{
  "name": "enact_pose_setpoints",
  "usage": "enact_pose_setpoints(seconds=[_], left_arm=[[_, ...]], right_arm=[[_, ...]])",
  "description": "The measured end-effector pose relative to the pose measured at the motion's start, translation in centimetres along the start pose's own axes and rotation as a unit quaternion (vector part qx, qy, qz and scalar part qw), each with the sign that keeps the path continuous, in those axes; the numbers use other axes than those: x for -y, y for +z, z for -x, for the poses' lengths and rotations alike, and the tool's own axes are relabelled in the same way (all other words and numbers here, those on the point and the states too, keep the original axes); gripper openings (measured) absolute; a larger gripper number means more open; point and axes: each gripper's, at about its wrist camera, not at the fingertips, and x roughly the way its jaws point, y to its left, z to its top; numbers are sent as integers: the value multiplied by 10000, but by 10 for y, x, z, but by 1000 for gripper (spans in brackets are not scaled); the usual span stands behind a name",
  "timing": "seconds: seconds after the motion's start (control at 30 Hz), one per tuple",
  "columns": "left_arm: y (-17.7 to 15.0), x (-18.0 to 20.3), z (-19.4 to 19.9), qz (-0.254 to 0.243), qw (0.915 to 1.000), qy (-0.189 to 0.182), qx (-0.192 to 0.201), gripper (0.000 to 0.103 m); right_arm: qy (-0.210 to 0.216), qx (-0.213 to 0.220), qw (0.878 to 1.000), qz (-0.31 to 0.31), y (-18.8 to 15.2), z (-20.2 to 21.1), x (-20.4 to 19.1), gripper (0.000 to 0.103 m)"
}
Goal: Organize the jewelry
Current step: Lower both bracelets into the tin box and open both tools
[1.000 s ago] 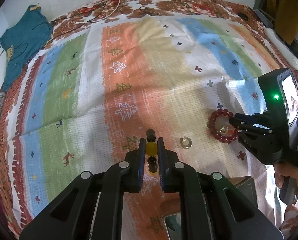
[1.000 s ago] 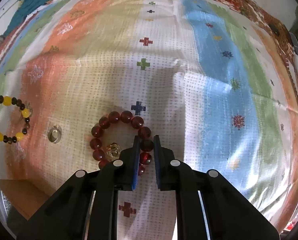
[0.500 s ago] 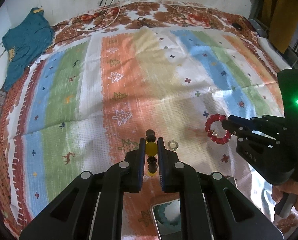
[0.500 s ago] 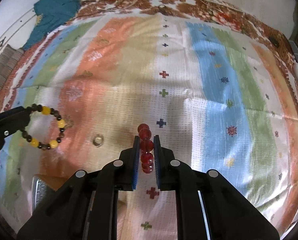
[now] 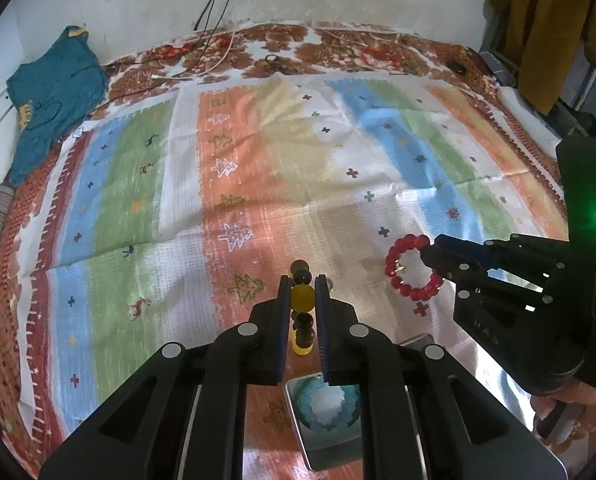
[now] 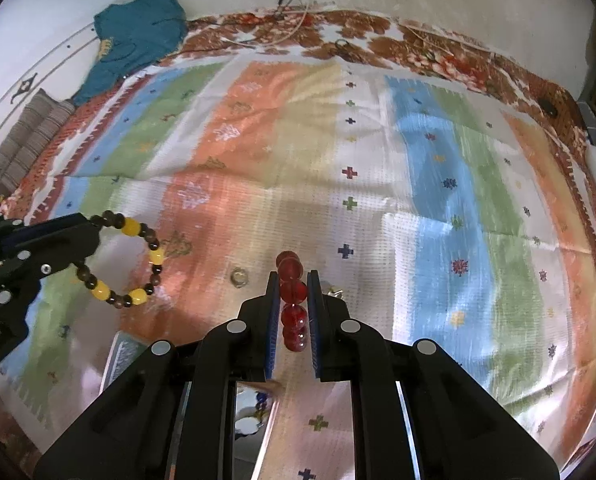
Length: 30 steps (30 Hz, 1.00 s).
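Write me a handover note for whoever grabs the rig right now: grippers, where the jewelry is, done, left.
Left gripper: shut on the yellow-and-dark bead bracelet, held clear above the striped cloth.
Right gripper: shut on the red bead bracelet, also off the cloth.
Small ring: lying loose on the cloth between the two grippers.
Metal tray below the left gripper: already holds a turquoise bead bracelet.
Done: both bracelets picked up, turquoise one stowed.
Left: place both held bracelets, then fetch the ring. Which slot each goes to is not visible.
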Motion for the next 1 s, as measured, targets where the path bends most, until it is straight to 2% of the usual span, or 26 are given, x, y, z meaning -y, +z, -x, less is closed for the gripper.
enact_pose_setpoints(seconds=[0.4,1.0], left_arm=[[-16,11,31,-84,9996,-189,206,11],[-49,17,57,-133,9988,-387,273,11]], right_arm=[[132,195,9997,68,-17,31,-10,14],[307,294,9987,269,-52,62,-28,14]])
